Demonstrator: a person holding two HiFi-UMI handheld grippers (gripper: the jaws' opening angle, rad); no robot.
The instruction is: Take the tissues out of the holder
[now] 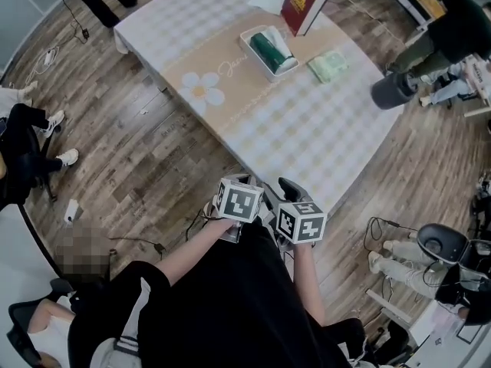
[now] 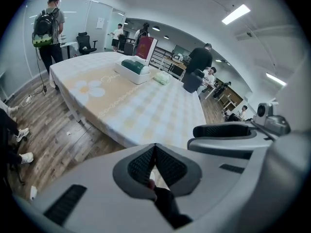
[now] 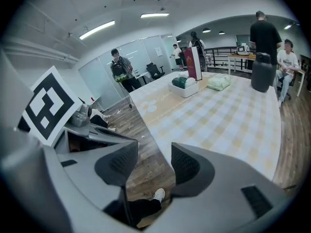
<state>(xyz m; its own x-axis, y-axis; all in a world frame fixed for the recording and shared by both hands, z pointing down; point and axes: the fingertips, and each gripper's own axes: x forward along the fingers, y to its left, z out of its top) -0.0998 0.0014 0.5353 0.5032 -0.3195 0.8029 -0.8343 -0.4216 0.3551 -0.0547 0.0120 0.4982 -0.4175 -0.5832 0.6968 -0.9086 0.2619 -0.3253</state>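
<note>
Our left tool (image 2: 155,155) has its jaws pressed together, with nothing caught between them. Our right tool (image 3: 154,161) has its jaws partly apart and holds nothing; through the gap we see only the wooden floor (image 3: 148,130). We hold both tools side by side close to our body, just short of the near edge of the surface (image 1: 307,121), and neither touches it.

The white holder (image 1: 259,66) stands well ahead of both tools, on the far part of the surface, a little left of the right tool's line. The dark green tissues (image 1: 265,47) lie inside it, well apart from either tool. Just to the right of the holder lies a pale green packet (image 1: 328,65), and behind it a red box (image 1: 301,1) stands upright.

From above, the marker cubes cover most of the jaws. The holder is small in every view, so we cannot tell whether the tissues are loose or wrapped. Our dark clothing cuts off the lower arms.
</note>
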